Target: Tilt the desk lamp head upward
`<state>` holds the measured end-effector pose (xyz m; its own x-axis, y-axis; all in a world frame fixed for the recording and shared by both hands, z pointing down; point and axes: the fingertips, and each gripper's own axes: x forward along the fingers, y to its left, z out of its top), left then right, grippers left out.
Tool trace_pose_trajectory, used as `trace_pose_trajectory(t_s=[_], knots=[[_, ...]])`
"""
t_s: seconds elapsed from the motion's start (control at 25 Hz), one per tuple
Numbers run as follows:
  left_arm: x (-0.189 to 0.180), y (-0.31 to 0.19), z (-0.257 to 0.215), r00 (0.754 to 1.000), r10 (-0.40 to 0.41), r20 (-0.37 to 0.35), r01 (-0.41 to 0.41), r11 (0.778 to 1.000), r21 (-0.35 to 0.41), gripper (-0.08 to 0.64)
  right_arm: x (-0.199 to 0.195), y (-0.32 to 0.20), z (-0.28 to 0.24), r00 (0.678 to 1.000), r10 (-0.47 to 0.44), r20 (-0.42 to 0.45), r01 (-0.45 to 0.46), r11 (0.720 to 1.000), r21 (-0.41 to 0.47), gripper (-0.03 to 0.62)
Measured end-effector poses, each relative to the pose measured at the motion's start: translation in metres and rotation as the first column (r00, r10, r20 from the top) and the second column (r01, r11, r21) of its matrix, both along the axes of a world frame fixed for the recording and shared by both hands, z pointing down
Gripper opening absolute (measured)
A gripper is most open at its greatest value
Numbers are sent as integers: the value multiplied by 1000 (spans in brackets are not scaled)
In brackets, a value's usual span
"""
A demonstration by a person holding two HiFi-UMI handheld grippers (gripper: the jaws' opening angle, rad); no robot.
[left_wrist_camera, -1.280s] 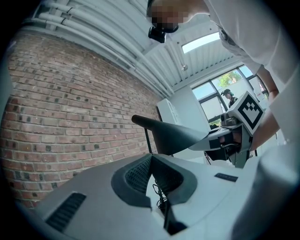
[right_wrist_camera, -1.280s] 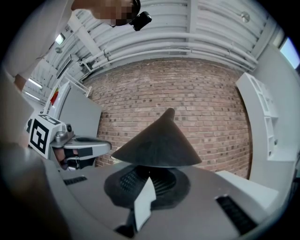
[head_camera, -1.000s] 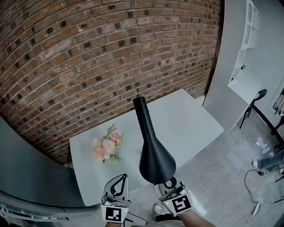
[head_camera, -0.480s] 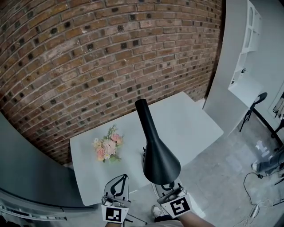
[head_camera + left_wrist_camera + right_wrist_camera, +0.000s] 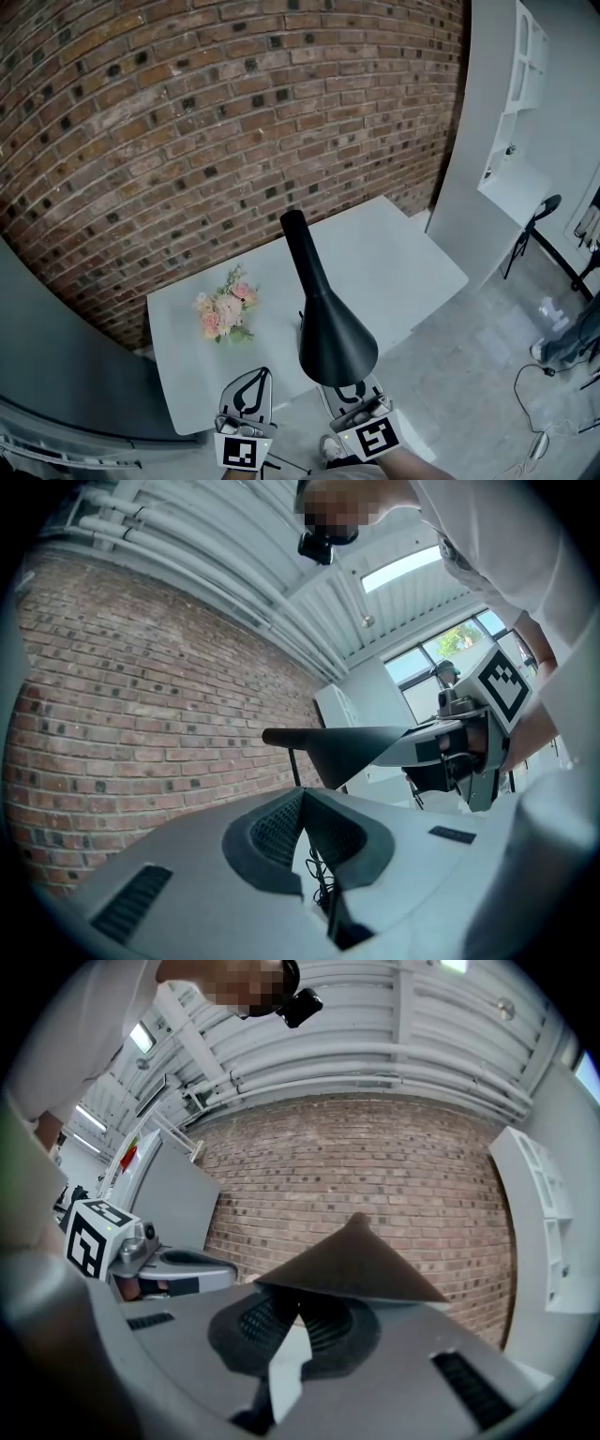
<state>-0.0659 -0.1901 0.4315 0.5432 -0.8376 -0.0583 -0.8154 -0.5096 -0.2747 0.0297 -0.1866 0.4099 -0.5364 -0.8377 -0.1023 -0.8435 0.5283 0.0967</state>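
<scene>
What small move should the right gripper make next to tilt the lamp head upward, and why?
Probably raise the right gripper slightly: its jaws look closed on the rim of the lamp head, which lies roughly level.

1. The lamp head is a matte black cone, with a slim neck flaring to a wide round mouth.
2. It lies close to level, neck over the table.
3. Its mouth overhangs the table's near edge.
</scene>
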Motion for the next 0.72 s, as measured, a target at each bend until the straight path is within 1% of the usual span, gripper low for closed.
trace_pose_trajectory(t_s=[0.04, 0.12, 0.36, 0.56, 0.72], knots=[[1, 1, -1, 1000, 4, 14, -4, 1000, 8, 6, 0, 1, -2, 1000, -2, -4, 2, 1000, 9, 17], [0, 3, -4, 1000, -3, -13, 3, 1000, 0, 6, 0, 3, -6, 1000, -2, -5, 2, 1000, 20, 17], [4, 11, -11, 999, -13, -42, 13, 1000, 12, 6, 2, 8, -13, 1000, -13, -8, 13, 999, 31, 16], [7, 15, -14, 999, -14, -33, 15, 1000, 23, 6, 2, 10, -20, 1000, -22, -11, 23, 999, 44, 16], [7, 17, -16, 999, -27, -37, 28, 999, 26, 6, 4, 10, -29, 1000, -22, 14, 21, 999, 44, 17]])
